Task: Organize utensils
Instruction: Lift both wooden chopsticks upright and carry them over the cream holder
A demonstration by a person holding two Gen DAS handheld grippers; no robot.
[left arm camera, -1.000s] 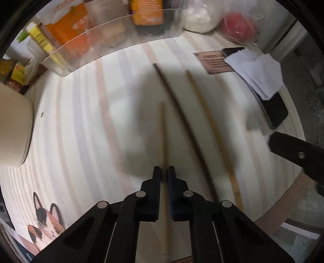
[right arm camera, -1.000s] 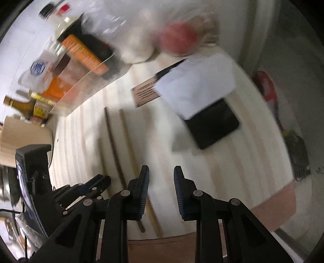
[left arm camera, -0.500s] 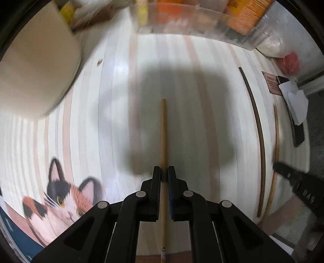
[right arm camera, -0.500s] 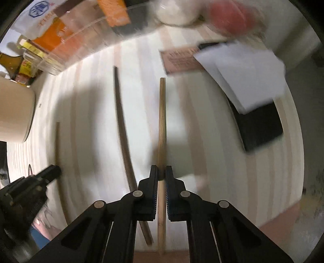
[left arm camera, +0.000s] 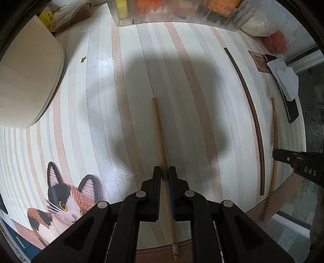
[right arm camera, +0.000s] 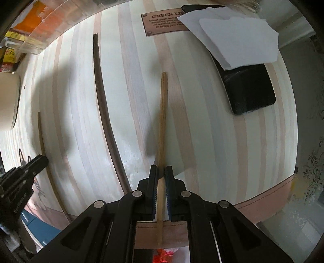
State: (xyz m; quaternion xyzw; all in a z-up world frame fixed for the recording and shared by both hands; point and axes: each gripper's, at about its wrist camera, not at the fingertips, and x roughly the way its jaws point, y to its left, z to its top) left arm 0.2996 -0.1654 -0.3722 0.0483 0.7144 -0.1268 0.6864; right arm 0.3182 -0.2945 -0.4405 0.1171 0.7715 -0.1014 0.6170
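Note:
My left gripper (left arm camera: 164, 172) is shut on a light wooden chopstick (left arm camera: 159, 129) that points away over the striped table. My right gripper (right arm camera: 161, 171) is shut on a second light wooden chopstick (right arm camera: 163, 113), held slightly above the table. A dark brown chopstick (right arm camera: 102, 101) lies on the table between the two; it also shows in the left wrist view (left arm camera: 250, 105). The right gripper (left arm camera: 283, 156) and its chopstick (left arm camera: 274, 125) show at the right of the left wrist view. The left gripper (right arm camera: 38, 161) shows at the left of the right wrist view.
A beige round container (left arm camera: 26, 81) stands at the left. A clear bin of packets (left arm camera: 178, 12) lines the back. A black phone (right arm camera: 251, 89) under white paper (right arm camera: 235, 40) and a brown label card (right arm camera: 162, 20) lie at the right. A cat picture (left arm camera: 66, 198) is near the front edge.
My right gripper has closed on the light chopstick and lifted it a little. My left gripper, holding its chopstick throughout, has swung left, away from the other two chopsticks.

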